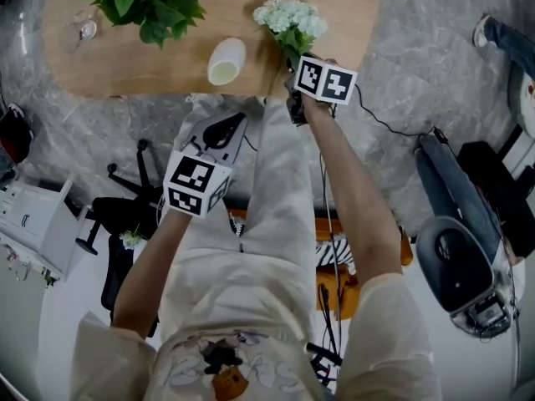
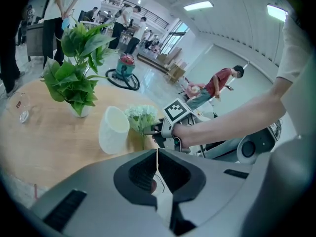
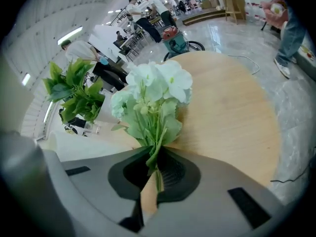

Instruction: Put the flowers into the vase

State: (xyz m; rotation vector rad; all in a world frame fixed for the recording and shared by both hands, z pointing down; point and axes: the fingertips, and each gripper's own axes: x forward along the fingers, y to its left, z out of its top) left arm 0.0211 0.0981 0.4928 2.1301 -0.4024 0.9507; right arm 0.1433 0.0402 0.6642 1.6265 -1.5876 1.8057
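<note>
A bunch of white flowers with green leaves hangs just over the near edge of the round wooden table. My right gripper is shut on their stems; in the right gripper view the blooms stand up out of the jaws. The white vase stands upright on the table just left of the flowers, its mouth open. My left gripper hovers off the table's near edge, shut with nothing in it. In the left gripper view the vase and flowers stand side by side.
A leafy potted plant stands at the table's back left, with a small glass object near the left rim. A black office chair sits on the floor at left and a grey machine at right. People stand in the background.
</note>
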